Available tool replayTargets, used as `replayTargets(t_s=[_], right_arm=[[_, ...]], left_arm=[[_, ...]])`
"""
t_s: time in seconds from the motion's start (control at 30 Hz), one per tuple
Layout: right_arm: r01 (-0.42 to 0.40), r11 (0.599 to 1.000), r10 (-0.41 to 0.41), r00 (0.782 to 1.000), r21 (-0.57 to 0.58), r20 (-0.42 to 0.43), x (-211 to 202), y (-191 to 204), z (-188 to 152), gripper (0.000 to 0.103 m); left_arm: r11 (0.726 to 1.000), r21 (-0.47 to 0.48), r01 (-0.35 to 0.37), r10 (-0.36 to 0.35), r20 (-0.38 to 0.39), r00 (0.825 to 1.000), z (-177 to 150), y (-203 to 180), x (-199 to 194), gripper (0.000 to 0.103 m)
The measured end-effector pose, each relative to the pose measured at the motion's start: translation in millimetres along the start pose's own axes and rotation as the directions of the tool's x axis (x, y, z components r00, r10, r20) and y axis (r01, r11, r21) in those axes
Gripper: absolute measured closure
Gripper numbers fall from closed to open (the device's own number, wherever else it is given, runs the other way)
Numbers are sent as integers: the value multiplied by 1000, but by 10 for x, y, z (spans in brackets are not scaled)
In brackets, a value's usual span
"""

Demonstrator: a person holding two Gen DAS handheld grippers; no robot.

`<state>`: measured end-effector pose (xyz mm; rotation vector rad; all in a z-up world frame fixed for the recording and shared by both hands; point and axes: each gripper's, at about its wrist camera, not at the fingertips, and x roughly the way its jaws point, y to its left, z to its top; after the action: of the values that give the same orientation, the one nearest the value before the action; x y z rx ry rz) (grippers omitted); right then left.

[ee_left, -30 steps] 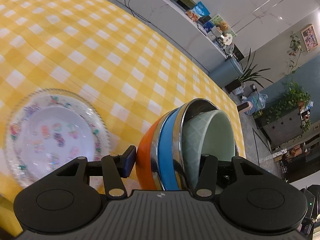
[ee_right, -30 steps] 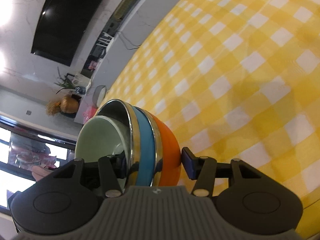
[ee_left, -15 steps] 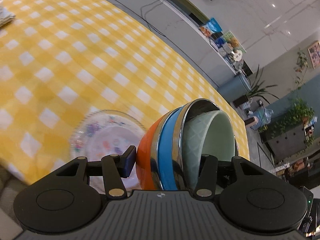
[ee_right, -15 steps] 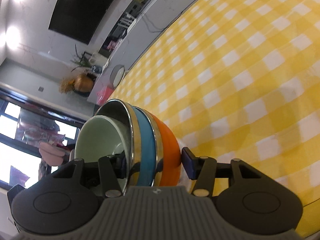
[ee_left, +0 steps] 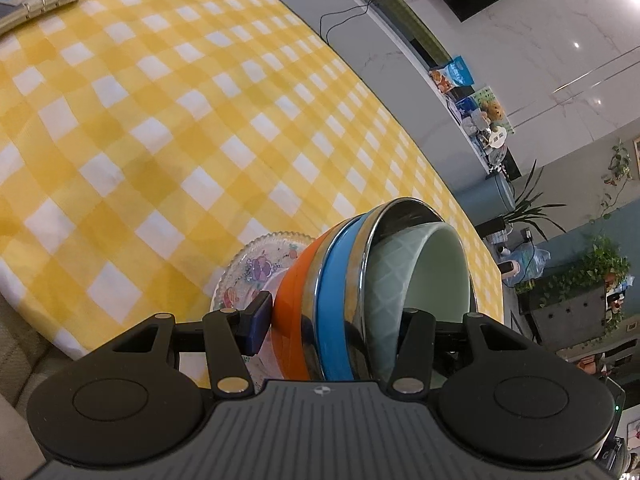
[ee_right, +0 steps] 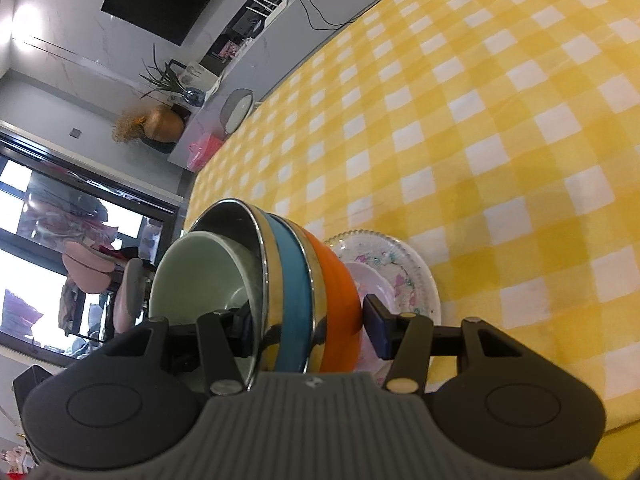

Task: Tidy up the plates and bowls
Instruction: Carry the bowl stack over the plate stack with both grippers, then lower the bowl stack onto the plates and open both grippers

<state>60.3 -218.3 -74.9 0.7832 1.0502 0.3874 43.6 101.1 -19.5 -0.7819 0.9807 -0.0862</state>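
Both grippers are gripping one nested stack of bowls point(ee_left: 340, 300) from opposite sides, holding it tilted above the desk point(ee_left: 160, 120). The left gripper point(ee_left: 332, 328) is clenching its jaws across the stack, one blue pad pressing the orange bowl point(ee_left: 294, 300) on the outside and the other finger sitting inside the pale green bowl point(ee_left: 424, 280). The right gripper point(ee_right: 308, 324) is grasping the same stack, its blue pad lying against the orange bowl and its other finger reaching inside the steel rim. Between orange and green are sitting a blue bowl point(ee_left: 336, 292) and a steel bowl point(ee_left: 400, 216). Under the stack, a flowered plate point(ee_right: 392, 276) is lying on the yellow checked cloth near the desk's near edge. A ring binder point(ee_left: 36, 4) is lying at the far left corner.
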Motion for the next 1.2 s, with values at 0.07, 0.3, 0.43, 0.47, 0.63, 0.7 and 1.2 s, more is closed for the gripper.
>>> replayTargets(t_s=[0.07,0.3,0.43,0.47,0.63,0.7,1.2], right_arm=[[9,1000,-9,1000,1,-3,22,-29,11,51],[26,1000,-26,1000,-12,-5,50,-83,7,51],[39,999,-39,999,-19,-3,46,-92,-10,51],[42,999,-42,999,-20,-3,39,-95,-17,52],[41,999,-41,999,-32,3,57,-125,-41,52],[39,999,-38,999,-37,4,50,-134,-44,52],[65,995,-62,997,-72,37,-47,-114,-50,30]], left_arm=[[1000,-3,0,0,-8,1000,-3,21,26,46],[1000,-4,4,-4,-16,1000,-17,43,82,46],[1000,-2,3,-3,-19,1000,-38,63,131,46],[1000,-3,2,-2,-20,1000,-43,71,141,46],[1000,5,7,-7,-9,1000,-64,84,156,46],[1000,5,7,-7,-11,1000,-68,88,152,46],[996,71,-57,54,42,998,-66,-49,83,29]])
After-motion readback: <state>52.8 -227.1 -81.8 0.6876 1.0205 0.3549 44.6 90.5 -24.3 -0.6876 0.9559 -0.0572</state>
